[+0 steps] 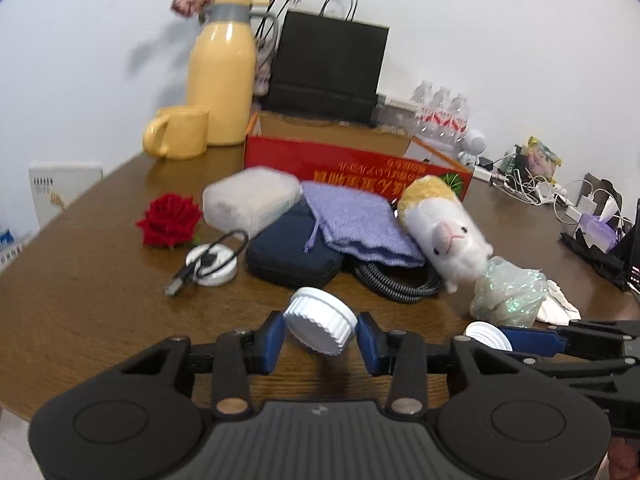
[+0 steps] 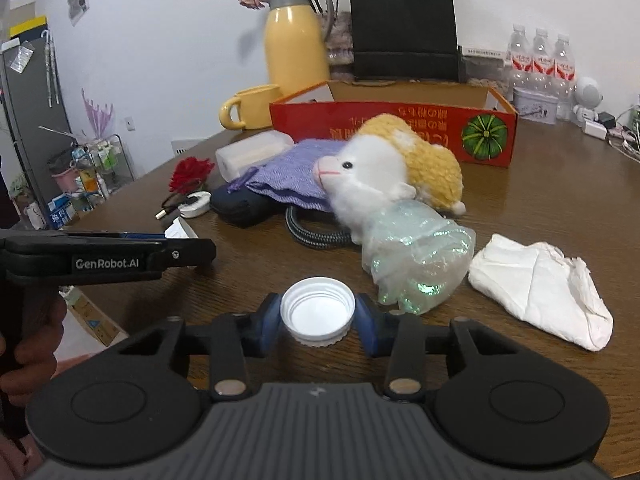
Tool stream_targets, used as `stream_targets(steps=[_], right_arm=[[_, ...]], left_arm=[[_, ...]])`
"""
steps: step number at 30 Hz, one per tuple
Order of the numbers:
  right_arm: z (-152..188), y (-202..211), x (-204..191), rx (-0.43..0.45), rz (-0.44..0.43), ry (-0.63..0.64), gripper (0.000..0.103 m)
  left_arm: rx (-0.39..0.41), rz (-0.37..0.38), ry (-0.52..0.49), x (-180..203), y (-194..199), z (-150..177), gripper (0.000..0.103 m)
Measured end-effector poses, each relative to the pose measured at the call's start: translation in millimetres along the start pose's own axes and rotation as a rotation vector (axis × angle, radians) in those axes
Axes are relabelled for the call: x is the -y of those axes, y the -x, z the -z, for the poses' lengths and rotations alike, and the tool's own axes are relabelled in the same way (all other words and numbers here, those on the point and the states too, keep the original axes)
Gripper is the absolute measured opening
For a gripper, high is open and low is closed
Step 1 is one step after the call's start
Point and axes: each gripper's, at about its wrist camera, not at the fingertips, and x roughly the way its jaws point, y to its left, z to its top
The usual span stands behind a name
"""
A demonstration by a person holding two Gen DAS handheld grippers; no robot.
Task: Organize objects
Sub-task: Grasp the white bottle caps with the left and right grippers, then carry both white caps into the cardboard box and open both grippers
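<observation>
My left gripper [image 1: 320,330] is shut on a white ribbed lid [image 1: 320,320], tilted, held above the brown table [image 1: 100,300]. My right gripper [image 2: 318,316] is shut on a second white lid [image 2: 318,312], open side up; it also shows at the right of the left wrist view [image 1: 490,334]. The left gripper's side [image 2: 108,256] shows at the left of the right wrist view. Ahead lies a pile: plush alpaca [image 1: 448,228], purple knit pouch [image 1: 360,222], navy case [image 1: 292,252], braided cable [image 1: 392,284], translucent box [image 1: 250,200], red rose [image 1: 170,220], white charger puck [image 1: 212,264].
An open red cardboard box [image 1: 360,164] stands behind the pile. A yellow jug [image 1: 222,76], yellow mug [image 1: 180,132] and black paper bag [image 1: 328,64] stand at the back. Iridescent plastic wrap [image 2: 416,256] and a crumpled tissue [image 2: 540,284] lie right. Chargers and cables [image 1: 532,188] clutter the far right.
</observation>
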Motion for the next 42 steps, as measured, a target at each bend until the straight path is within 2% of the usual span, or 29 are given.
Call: stream_targets(steps=[9,18,25,33,42], right_arm=[[-18,16,-1,0.089,-0.045,0.013,0.041],[-56,18,8,0.189,-0.008,0.022,0.041],[-93,9,28,0.242,0.033,0.027,0.041],[-138,-17,61,0.242,0.064,0.007,0.041],[-183,-66,102,0.176,0.091,-0.035,0.041]], left_arm=[[0.062,0.012,-0.031,8,12,-18,0.038],[0.131,0.003,-0.052,17,4,-57,0.038],[0.149,0.002,-0.064,27,-19,-94,0.038],[0.14,-0.023,-0.079,36,-55,-142,0.038],[0.093,-0.058,-0.077,40,-107,-186,0.038]])
